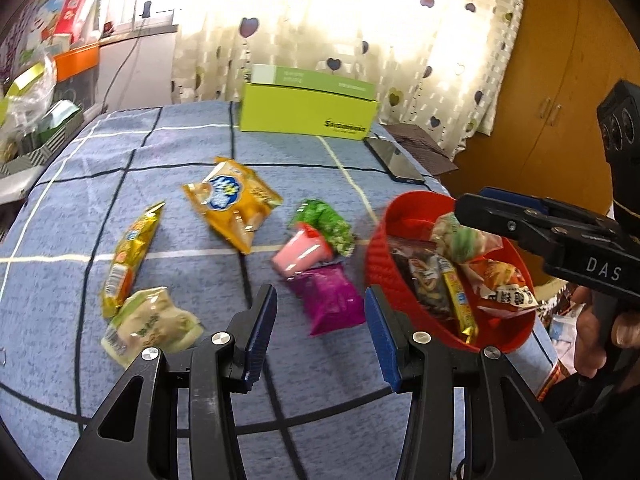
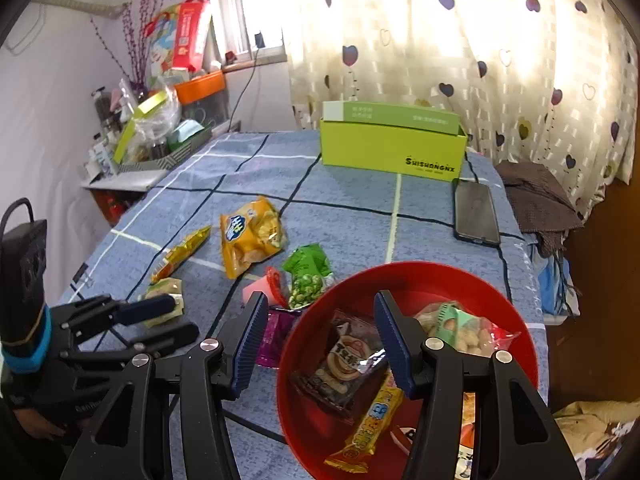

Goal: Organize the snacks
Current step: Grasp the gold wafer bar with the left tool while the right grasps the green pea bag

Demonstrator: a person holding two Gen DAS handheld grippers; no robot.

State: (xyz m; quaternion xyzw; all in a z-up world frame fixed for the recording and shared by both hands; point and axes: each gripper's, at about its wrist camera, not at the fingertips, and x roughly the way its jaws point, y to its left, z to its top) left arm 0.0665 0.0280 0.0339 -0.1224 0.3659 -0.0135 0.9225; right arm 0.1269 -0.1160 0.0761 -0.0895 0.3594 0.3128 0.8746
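Six packs lie loose on the blue cloth [image 1: 180, 208]; nearest is the purple pack [image 1: 326, 300], just ahead of the left gripper [image 1: 320, 320], slightly right of centre, long axis roughly along the pointing line. Left jaws open, empty. Right gripper [image 2: 320, 340] also open and empty, hovering over the red bowl [image 2: 516, 344], which already holds several packs. Left is probably better placed for the purple one. Pink pack [image 1: 302, 254] touches its far end, green pack [image 1: 328, 222] beyond; bowl rim close on the right, might crowd the right finger. Yellow-green box [image 1: 308, 112] and phone [image 1: 394, 160] well apart.
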